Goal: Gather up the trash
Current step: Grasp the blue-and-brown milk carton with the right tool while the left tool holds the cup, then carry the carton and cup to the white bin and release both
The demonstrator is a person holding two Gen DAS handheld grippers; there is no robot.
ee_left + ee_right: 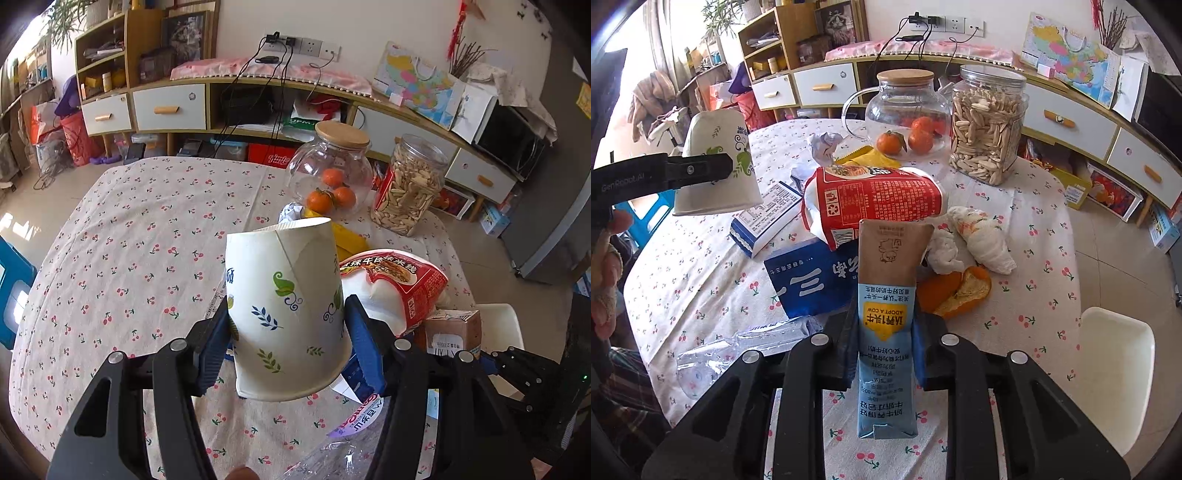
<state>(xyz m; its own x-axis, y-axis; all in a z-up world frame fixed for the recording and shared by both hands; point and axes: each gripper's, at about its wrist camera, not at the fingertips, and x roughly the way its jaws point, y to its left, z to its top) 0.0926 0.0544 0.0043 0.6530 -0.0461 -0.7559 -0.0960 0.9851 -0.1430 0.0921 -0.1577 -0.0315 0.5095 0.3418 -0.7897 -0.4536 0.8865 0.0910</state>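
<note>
**Both tongs loaded: cup left, milk carton right**

Round table (pixel 713 266) under cherry-print cloth, living room behind with long sideboard (pixel 170 107) and wall sockets; floor tiled, pale chair (pixel 1115 369) at the table's edge; no bin in either view. Trash heaped at near side: red noodle bag (pixel 871 199), blue box (pixel 809 284), crushed clear bottle (pixel 713 354), tissue wads (pixel 982 236), orange peel (pixel 956 291); glass jar (pixel 908 114) with oranges and seed jar (pixel 986 125) behind, judged not trash.

Left gripper (pixel 286 325) clenched across an upturned paper cup (pixel 284 306), lifted clear of the cloth; pads on opposite walls near mid-height. Cup judged very light, thin-walled, easily crushed; wall already creased; mid-body grip adequate, moderate squeeze only.

Right gripper (pixel 886 332) closed on the narrow sides of a milk carton (pixel 888 325), standing on end near the table's front edge, whether lifted cannot tell; carton judged light, probably empty, stiffer than cup, coated face somewhat slippery; hold at the waist looks sound.
</note>
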